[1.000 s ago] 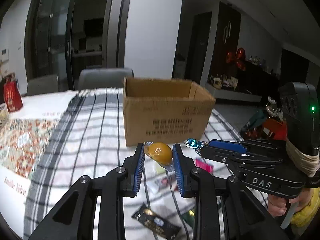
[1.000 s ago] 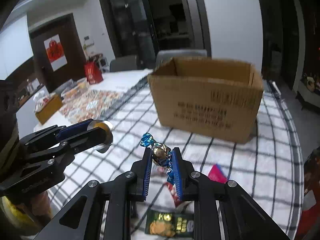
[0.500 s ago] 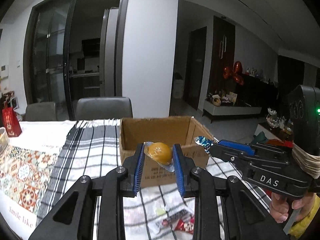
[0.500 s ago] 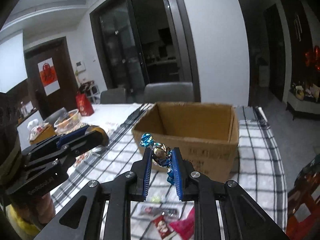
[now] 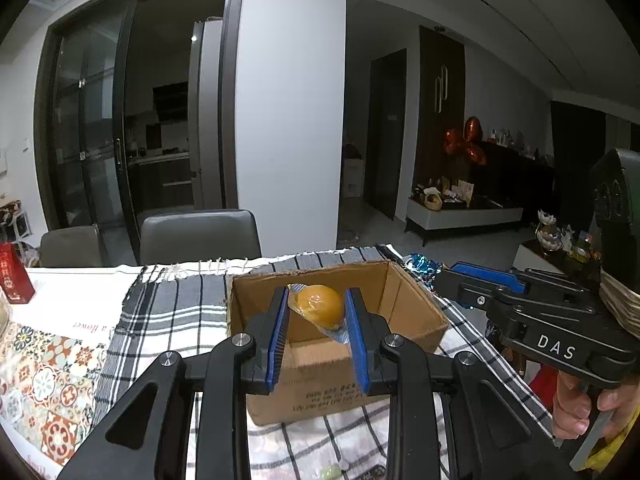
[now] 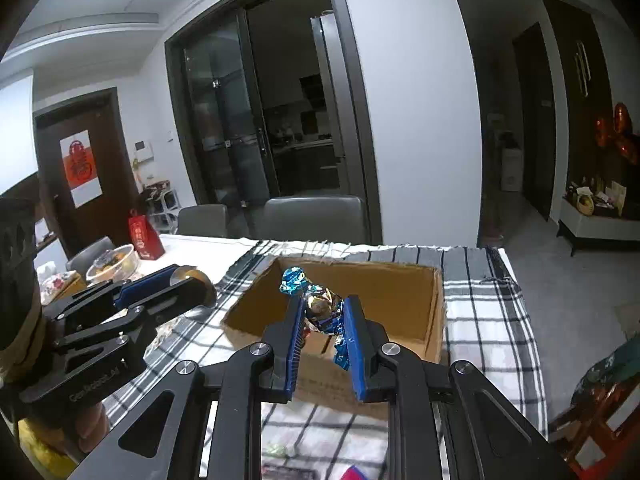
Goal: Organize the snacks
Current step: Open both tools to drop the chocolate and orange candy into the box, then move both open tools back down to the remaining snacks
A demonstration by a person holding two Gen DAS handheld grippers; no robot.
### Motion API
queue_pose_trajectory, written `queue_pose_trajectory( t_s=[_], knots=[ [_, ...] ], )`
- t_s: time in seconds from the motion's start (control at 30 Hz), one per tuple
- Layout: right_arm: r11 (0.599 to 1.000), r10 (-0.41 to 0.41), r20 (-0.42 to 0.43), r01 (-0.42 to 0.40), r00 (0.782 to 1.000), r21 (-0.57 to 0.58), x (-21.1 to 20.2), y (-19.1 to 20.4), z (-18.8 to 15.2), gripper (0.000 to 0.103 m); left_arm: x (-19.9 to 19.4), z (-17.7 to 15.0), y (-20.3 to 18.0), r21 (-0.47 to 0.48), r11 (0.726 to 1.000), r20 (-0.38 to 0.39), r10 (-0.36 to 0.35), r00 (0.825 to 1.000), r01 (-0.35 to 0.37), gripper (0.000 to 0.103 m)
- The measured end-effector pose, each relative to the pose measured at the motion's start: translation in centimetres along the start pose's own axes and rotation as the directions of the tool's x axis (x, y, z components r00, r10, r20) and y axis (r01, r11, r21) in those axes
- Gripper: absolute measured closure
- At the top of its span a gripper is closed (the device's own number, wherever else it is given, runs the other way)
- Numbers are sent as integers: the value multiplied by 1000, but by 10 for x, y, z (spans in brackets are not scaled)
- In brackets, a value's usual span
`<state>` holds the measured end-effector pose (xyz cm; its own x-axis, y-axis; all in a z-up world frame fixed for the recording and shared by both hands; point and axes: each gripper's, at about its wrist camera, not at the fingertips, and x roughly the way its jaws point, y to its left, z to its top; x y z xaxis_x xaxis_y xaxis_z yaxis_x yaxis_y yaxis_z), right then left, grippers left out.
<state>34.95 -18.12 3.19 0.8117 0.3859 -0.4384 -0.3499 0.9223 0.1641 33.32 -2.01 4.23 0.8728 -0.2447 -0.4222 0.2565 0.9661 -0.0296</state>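
A table is seen draped with a black-and-white checked cloth [image 5: 168, 312], with grey chairs [image 5: 200, 236] at the far side. A cardboard box [image 5: 400, 312] is set open-topped on the cloth, near the far right end of the table; its inside, as far as it is shown, appears bare, so little or nothing is judged to have been stowed. The left gripper [image 5: 316, 332] is held above the near edge of the box, its jaws closed to a narrow gap on an orange round snack in clear wrap [image 5: 320, 306], which is gripped at its sides and lies over the box opening. The right gripper [image 6: 322, 334] is likewise held over the near wall of the box, jaws drawn in on a foil-wrapped candy with blue twisted ends [image 6: 320, 304]; the candy is pinched at its middle, one blue end standing up and one hanging down. Both items are thus carried and not yet released; the drop into the box is judged the step in hand. On the near cloth, below the grippers, a few small wrapped pieces [image 6: 356, 472] are partly seen, blurred; more gathering is judged to be left. A red bag [image 6: 145, 238] and a bowl of items [image 6: 114, 264] are noted on the far left of the table, apart from the box.
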Motion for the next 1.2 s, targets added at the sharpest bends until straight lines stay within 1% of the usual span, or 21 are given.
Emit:
queue_pose_trajectory(
  t_s=[0.17, 0.27, 0.3, 0.33, 0.37, 0.4, 0.47, 0.57, 0.6, 0.8, 1.0, 1.2],
  knots=[
    [1000, -20, -20, 19, 1000, -16, 19, -6, 9, 81, 25, 10, 2, 8, 1000, -34, -11, 999, 11, 74],
    [999, -31, -39, 31, 999, -18, 31, -11, 13, 81, 39, 16, 6, -3, 1000, -63, -21, 998, 21, 74],
    [999, -37, -42, 37, 998, -17, 34, -12, 13, 81, 45, 17, 9, -13, 1000, -76, -21, 997, 20, 72],
    [999, -41, -48, 41, 998, -13, 37, -13, 14, 79, 47, 18, 10, -19, 1000, -82, -18, 996, 16, 68],
    [999, -44, -55, 43, 998, -7, 40, -15, 16, 69, 48, 20, 11, -26, 1000, -83, -11, 997, 8, 64],
    [999, -54, -56, 54, 997, 1, 41, -17, 16, 65, 48, 21, 12, -31, 999, -78, 6, 997, -8, 62],
    [998, -63, -53, 63, 997, 0, 41, -15, 16, 63, 47, 20, 15, -32, 999, -77, 17, 997, -19, 58],
    [997, -70, -49, 70, 996, -15, 34, -13, 11, 63, 37, 15, 14, -15, 999, -64, 29, 998, -30, 56],
    [997, -71, -44, 70, 996, -22, 30, -10, 8, 63, 31, 13, 12, -4, 999, -60, 35, 998, -35, 54],
    [998, -45, -40, 44, 998, -39, 8, 3, -7, 63, -1, -5, 5, 19, 999, -40, 39, 998, -38, 53],
    [998, -21, -20, 20, 1000, -52, -18, 20, -23, 63, -39, -26, 1, 11, 998, -25, 65, 998, -65, 51],
    [997, -4, -20, 2, 1000, -71, -40, 33, -43, 63, -68, -47, -1, 2, 995, -42, 101, 994, -101, 51]
  ],
)
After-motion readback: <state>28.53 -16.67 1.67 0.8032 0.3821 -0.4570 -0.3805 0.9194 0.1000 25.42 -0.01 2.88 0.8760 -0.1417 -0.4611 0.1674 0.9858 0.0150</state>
